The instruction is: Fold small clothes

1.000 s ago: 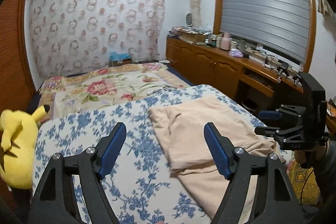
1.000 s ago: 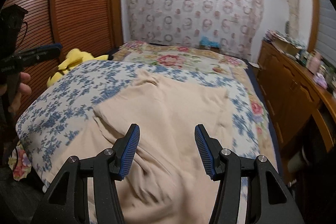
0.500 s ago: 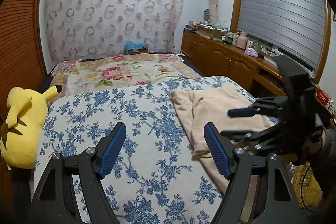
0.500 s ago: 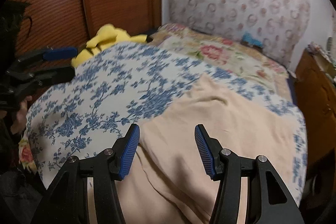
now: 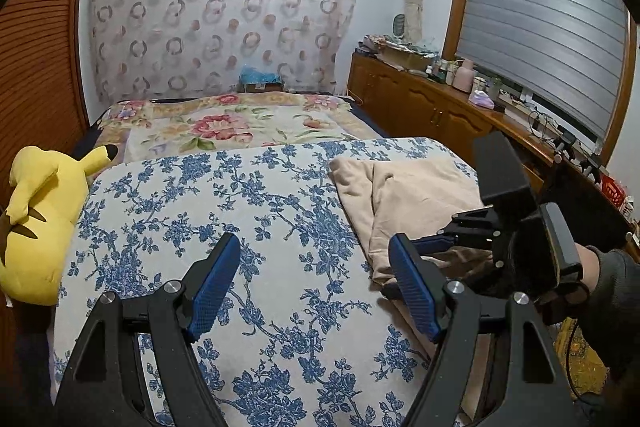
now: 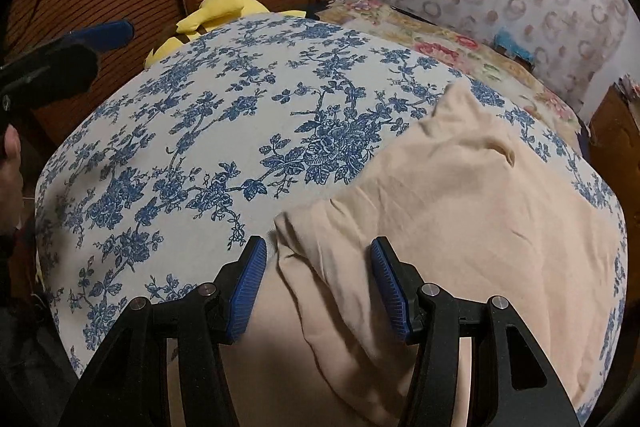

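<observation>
My right tongs (image 6: 316, 287) hang spread, the jaws having just been closing a little, and between them lies the near left corner of the beige garment (image 6: 460, 211), not yet pinched; the pads do not press the cloth. My left tongs (image 5: 316, 291) are spread wider over bare blue-flowered bedspread (image 5: 240, 211), holding nothing, with the garment off to their right.

To do this pickup well, I judge I should drop the right tongs lower so one pad slides under the doubled corner and the other lands on top, then squeeze only the top layers rather than the bedspread beneath. The left tongs need to come across to the garment's edge further along, so both lift together and the cloth stays flat.

Just ahead of the right tongs the garment shows a folded lip at its left edge. Its long axis appears to run away from me, from the near edge of the bed toward a raised point at the far end, close to the red-flowered blanket (image 6: 440, 35). Far left of both tongs sits a yellow plush toy (image 5: 44, 211).
</observation>
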The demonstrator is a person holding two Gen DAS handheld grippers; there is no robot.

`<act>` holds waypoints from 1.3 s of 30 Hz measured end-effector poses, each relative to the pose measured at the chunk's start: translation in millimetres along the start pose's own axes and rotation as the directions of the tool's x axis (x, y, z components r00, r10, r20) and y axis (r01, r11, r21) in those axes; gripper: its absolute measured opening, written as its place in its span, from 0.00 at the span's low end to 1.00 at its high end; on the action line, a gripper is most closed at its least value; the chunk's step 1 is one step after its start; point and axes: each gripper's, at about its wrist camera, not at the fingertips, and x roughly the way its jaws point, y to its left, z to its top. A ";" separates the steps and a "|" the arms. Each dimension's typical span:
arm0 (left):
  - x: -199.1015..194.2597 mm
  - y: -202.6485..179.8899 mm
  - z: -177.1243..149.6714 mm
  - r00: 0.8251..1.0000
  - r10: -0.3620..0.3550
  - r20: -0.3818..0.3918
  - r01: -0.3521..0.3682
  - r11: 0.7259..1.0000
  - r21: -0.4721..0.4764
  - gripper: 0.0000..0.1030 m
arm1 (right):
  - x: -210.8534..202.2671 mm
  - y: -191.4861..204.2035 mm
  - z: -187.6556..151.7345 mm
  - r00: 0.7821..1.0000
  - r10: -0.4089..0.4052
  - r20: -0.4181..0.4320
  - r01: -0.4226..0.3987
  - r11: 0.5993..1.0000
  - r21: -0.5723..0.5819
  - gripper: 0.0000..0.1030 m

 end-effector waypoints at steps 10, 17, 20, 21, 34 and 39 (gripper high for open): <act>6.9 -8.1 -4.5 0.999 -0.027 -0.022 0.027 1.000 0.008 0.75 | -41.3 -12.6 5.8 0.987 -0.045 0.153 0.035 0.997 0.068 0.06; 10.2 -17.7 -7.6 0.998 -0.053 -0.036 0.053 0.998 0.017 0.75 | -84.9 -68.2 13.5 0.958 -0.186 0.217 0.150 0.973 0.174 0.06; 11.0 -21.9 -8.5 0.997 -0.064 -0.042 0.065 0.998 0.021 0.75 | -91.5 -94.7 14.7 0.944 -0.262 0.202 0.218 0.951 0.217 0.06; 11.3 -23.1 -8.8 0.997 -0.067 -0.045 0.068 0.997 0.023 0.75 | -90.3 -100.0 15.3 0.937 -0.292 0.193 0.246 0.942 0.228 0.06; 19.6 -31.8 -15.7 0.993 -0.081 -0.081 0.084 0.996 0.029 0.75 | -35.6 -159.0 6.7 0.877 -0.480 -0.022 0.452 0.809 0.375 0.05; 21.8 -35.2 -17.5 0.992 -0.083 -0.092 0.087 0.996 0.035 0.75 | -28.7 -166.4 1.8 0.889 -0.455 -0.044 0.429 0.797 0.425 0.05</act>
